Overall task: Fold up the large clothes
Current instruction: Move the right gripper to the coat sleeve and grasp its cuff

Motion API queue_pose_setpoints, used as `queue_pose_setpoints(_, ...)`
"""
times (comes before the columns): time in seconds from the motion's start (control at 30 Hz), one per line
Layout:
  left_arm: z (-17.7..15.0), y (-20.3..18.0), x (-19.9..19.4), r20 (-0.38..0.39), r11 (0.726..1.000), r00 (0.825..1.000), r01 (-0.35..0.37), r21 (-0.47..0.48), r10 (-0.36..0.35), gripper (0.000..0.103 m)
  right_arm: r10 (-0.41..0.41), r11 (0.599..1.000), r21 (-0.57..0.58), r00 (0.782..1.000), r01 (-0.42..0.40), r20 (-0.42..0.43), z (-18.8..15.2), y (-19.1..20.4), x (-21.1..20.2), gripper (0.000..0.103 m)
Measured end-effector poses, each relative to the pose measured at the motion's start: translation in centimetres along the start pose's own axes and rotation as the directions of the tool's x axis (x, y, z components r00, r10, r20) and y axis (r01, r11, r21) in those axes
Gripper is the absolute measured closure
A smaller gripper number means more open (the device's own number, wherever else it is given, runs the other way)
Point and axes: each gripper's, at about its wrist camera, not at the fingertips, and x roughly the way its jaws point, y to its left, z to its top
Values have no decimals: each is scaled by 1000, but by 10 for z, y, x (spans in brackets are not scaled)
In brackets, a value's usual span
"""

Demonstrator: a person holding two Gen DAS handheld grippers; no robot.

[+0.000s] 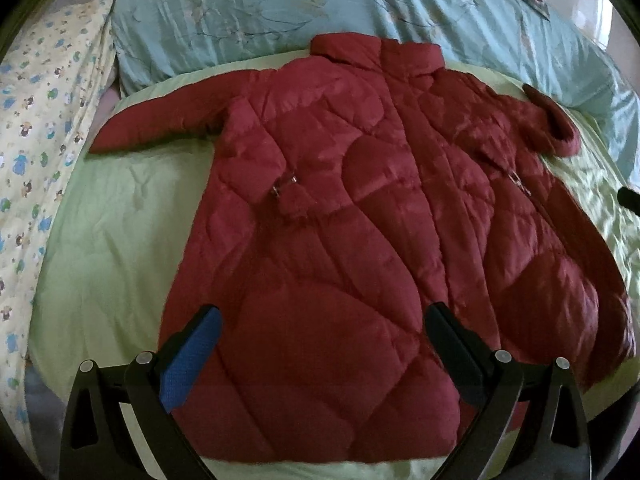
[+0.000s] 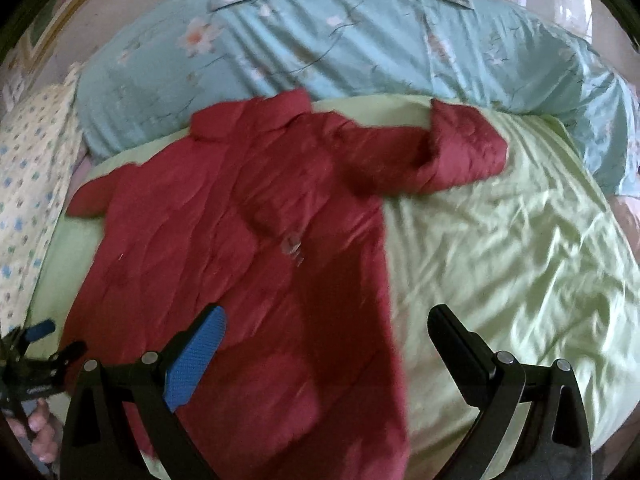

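The red quilted coat (image 1: 352, 216) lies flat on the green sheet (image 2: 500, 248), collar at 12 o'clock — both grippers, left (image 1: 320, 336) and right (image 2: 328, 340), gape empty over its hem, the left more central.

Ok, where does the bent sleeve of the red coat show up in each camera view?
Left wrist view: the bent sleeve sits far right, upper edge, beside the blue quilt.
Right wrist view: the sleeve lies upper centre-right on the green sheet.
Shared landmark: the coat's collar.

Pale green bedsheet (image 2: 500, 240), light blue floral quilt (image 2: 360, 40) behind, cartoon-print bedding (image 1: 36, 140) at left, soft daylight
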Motion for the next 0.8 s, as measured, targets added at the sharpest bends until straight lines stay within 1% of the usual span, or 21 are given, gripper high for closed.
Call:
queue_pose_setpoints(0.1, 14, 4, 8, 3, 1000, 1000, -3, -6, 3, 1, -2, 999, 35, 1000, 2, -11, 29, -24, 20, 1)
queue_pose_setpoints(0.17, 20, 5, 16, -10, 1000, 1000, -5, -8, 4, 1, -10, 998, 59, 1000, 11, -19, 43, -38, 33, 1)
queue_pose_setpoints(0.3, 39, 9, 32, -28, 998, 998, 47, -29, -48, 1, -63, 991, 119, 997, 67, -37, 76, -74, 66, 1)
queue_pose_setpoints(0.37, 46, 9, 39, -24, 998, 998, 50, -26, -51, 1, -83, 986, 139, 996, 88, -41, 95, -91, 83, 2)
queue_pose_setpoints(0.43, 55, 8, 48, -25, 998, 998, 56, -19, -57, 1, -89, 981, 168, 995, 94, -38, 112, -109, 97, 3)
queue_pose_setpoints(0.5, 61, 8, 55, -29, 998, 997, 66, -19, -67, 1, -74, 974, 215, 997, 77, -19, 132, -129, 112, 3)
queue_pose_setpoints(0.53, 65, 8, 58, -30, 997, 997, 72, -19, -72, 1, -89, 967, 240, 996, 91, -19, 143, -140, 122, 3)
queue_pose_setpoints(0.6, 73, 9, 67, -37, 996, 995, 90, -23, -91, 1, -104, 950, 292, 994, 105, -20, 161, -158, 139, 7)
queue_pose_setpoints(0.67, 79, 10, 73, -30, 996, 996, 86, -23, -87, 1, -118, 941, 317, 993, 118, -18, 177, -171, 153, 14)
queue_pose_setpoints(0.7, 83, 12, 77, -25, 996, 996, 83, -26, -84, 1, -144, 937, 317, 989, 144, -23, 187, -176, 164, 15)
queue_pose_setpoints(0.8, 91, 13, 89, -24, 997, 997, 71, -34, -72, 1, -188, 932, 306, 981, 192, -45, 208, -182, 191, 18)
